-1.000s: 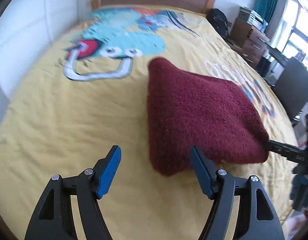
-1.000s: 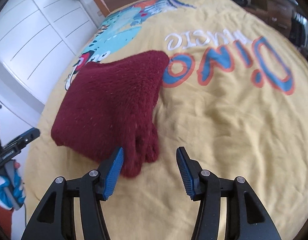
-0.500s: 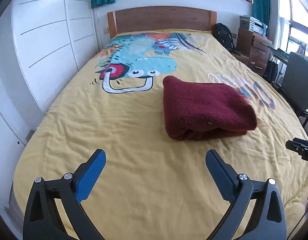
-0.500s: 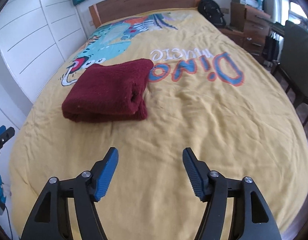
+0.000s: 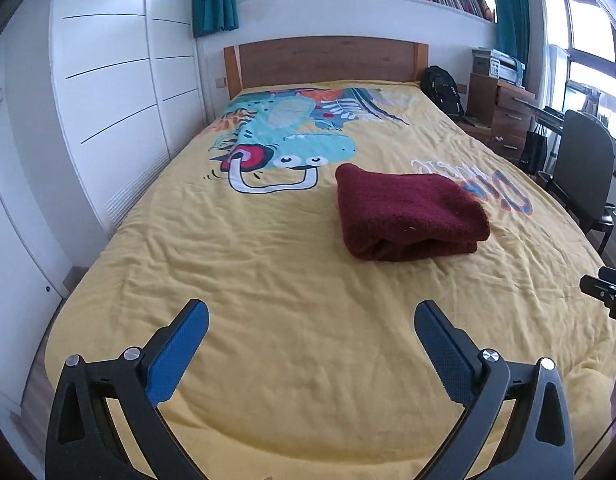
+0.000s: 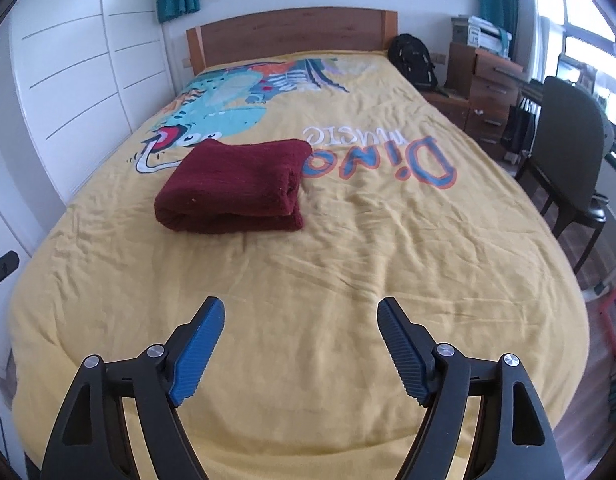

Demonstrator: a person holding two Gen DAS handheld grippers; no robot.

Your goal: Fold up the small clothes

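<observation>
A dark red knitted garment (image 5: 407,208) lies folded into a thick rectangle on the yellow dinosaur bedspread (image 5: 248,264), near the bed's middle. My left gripper (image 5: 311,306) hovers over the foot of the bed, well short of the garment, wide open and empty. In the right wrist view the folded garment (image 6: 236,184) lies ahead and to the left on the bedspread (image 6: 387,240). My right gripper (image 6: 300,302) is also back over the foot end; its jaws are opening with nothing between them. Each gripper shows at the edge of the other's view.
A wooden headboard (image 5: 327,60) closes the far end. White wardrobe doors (image 5: 108,100) run along the left. To the right stand a dark chair (image 6: 567,152), wooden drawers (image 6: 483,92) and a black backpack (image 6: 411,60).
Both grippers let go of the red garment's near corners and drew back and up toward the foot of the bed, jaws spreading. The garment now lies folded by itself.
</observation>
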